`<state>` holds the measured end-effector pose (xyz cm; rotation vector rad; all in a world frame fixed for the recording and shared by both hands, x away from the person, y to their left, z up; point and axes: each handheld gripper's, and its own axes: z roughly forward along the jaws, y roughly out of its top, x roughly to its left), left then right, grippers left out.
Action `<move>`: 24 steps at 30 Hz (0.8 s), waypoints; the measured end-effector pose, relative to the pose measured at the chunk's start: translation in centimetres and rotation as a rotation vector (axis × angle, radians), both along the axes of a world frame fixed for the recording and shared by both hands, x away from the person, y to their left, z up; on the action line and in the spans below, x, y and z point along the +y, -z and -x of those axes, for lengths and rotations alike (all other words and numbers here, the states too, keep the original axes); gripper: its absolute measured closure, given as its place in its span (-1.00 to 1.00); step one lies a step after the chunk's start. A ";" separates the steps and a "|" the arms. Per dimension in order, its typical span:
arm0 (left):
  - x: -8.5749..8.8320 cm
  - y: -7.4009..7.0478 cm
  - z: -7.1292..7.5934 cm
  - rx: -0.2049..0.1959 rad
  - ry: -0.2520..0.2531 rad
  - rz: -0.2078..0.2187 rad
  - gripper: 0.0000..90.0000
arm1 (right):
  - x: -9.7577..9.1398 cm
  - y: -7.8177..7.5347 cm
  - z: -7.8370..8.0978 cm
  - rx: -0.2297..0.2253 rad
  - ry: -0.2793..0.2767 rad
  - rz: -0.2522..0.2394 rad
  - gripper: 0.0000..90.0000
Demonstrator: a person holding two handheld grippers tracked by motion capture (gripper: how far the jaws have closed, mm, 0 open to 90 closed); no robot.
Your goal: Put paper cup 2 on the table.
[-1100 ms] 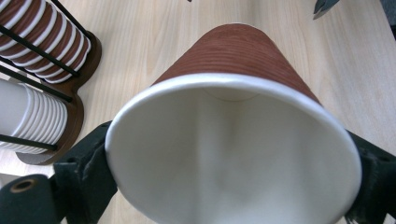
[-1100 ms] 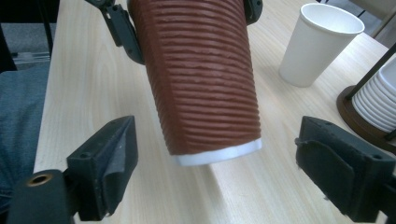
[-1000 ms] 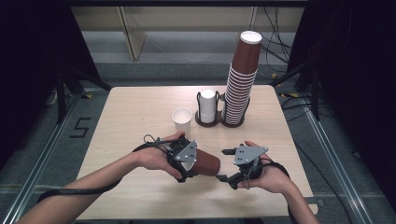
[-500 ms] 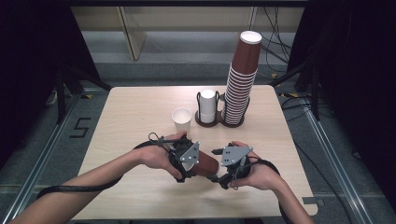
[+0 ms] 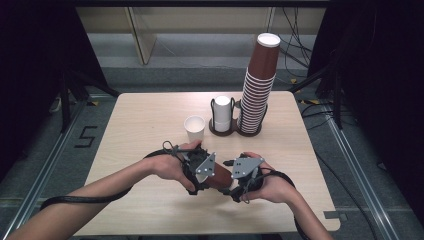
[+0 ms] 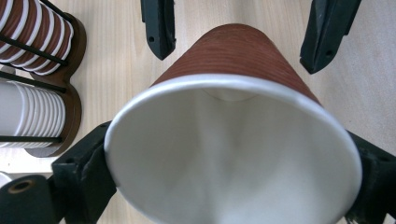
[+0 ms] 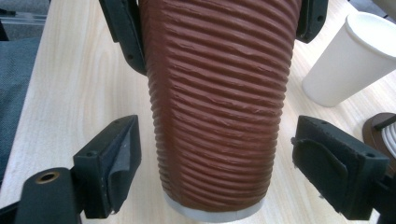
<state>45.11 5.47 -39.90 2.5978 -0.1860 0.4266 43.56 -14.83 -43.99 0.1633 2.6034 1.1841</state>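
A brown ribbed paper cup (image 5: 220, 176) lies sideways between my two hands, above the table's front half. My left gripper (image 5: 201, 172) is shut on it near the rim; in the left gripper view the white mouth of the cup (image 6: 229, 154) faces the camera, between my left gripper's (image 6: 229, 172) jaws. My right gripper (image 5: 242, 178) faces it from the other side. In the right gripper view my right gripper (image 7: 219, 163) straddles the base end of the cup (image 7: 215, 102) with a gap on each side. Its jaws have just been closing on the cup but do not touch it.
A single white cup (image 5: 194, 128) stands upright mid-table, also at the top right of the right gripper view (image 7: 355, 56). Behind it a wooden holder carries a short white cup stack (image 5: 222, 114) and a tall brown cup stack (image 5: 256, 90). The table's front edge (image 5: 200, 231) is near my forearms.
My right hand has moved left toward the cup, bringing its jaws around the base end. The left hand and the cup have stayed where they were.
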 end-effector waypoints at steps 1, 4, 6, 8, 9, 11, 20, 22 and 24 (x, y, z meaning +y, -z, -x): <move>0.0 0.0 0.0 0.000 0.000 0.001 -0.81 | 0.0 0.0 0.0 0.000 0.002 -0.001 -0.63; -0.2 -0.1 0.0 -0.001 0.005 0.001 -0.81 | 0.1 0.1 -0.1 -0.007 0.000 0.001 -0.61; -0.3 -0.1 0.1 -0.002 0.011 -0.002 -0.81 | 0.3 0.2 -0.1 -0.004 -0.002 -0.001 -0.59; -0.4 -0.1 0.2 0.001 0.016 -0.006 -0.81 | 0.5 0.2 -0.1 -0.006 0.001 0.006 -0.56; -0.4 -0.1 0.2 0.000 0.017 -0.009 -0.81 | 0.6 0.2 0.0 -0.005 -0.001 0.003 -0.54; -0.5 0.0 0.3 0.002 0.017 -0.008 -0.81 | 0.8 0.3 0.0 -0.007 -0.010 0.008 -0.51; -0.4 0.1 0.5 0.001 0.029 -0.004 -0.79 | 1.0 0.7 0.0 -0.007 -0.026 0.014 -0.49; -0.4 0.0 0.5 -0.004 0.030 0.000 -0.79 | 0.9 0.7 0.0 -0.008 -0.027 0.013 -0.48; -0.4 -0.1 0.5 -0.007 0.032 -0.002 -0.79 | 0.9 0.6 0.0 -0.014 -0.026 0.011 -0.49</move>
